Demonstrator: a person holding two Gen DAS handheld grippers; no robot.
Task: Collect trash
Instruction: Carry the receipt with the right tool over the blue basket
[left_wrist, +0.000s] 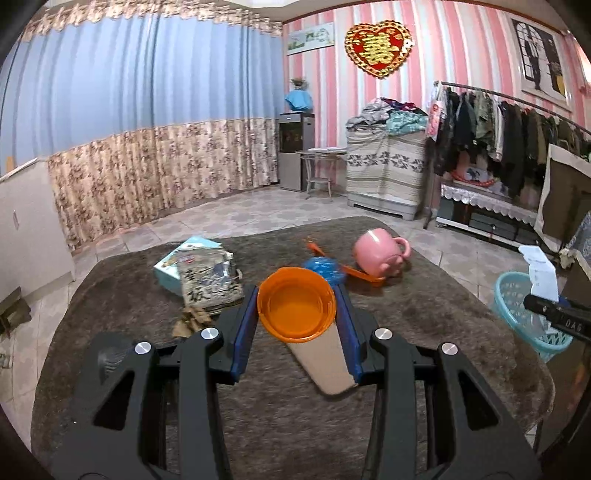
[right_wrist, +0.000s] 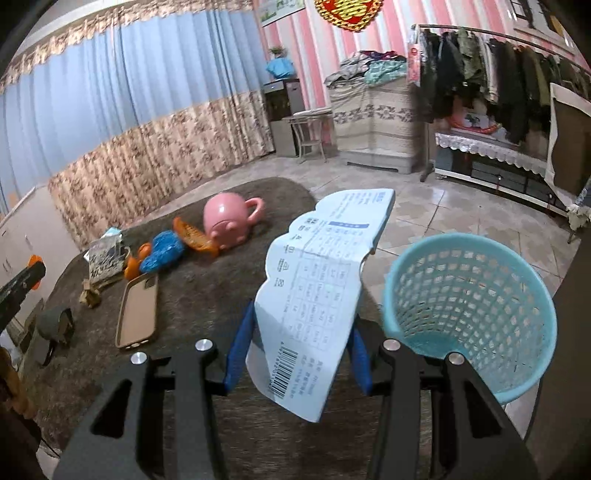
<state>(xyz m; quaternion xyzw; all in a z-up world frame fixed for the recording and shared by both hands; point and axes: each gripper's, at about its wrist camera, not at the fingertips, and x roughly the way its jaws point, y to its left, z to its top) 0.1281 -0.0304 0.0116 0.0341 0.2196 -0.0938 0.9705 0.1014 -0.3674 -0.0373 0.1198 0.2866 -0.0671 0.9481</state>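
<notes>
Right wrist: creased printed paper wrapper (right_wrist: 317, 291)

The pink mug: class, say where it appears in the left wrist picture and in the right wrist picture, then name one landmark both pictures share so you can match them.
Left wrist view: the pink mug lies on its side at the table's far right, above and right of centre.
Right wrist view: it lies left of centre, at the far edge of the table.
Shared landmark: the light blue basket, right edge in the left view, lower right in the right view.
</notes>
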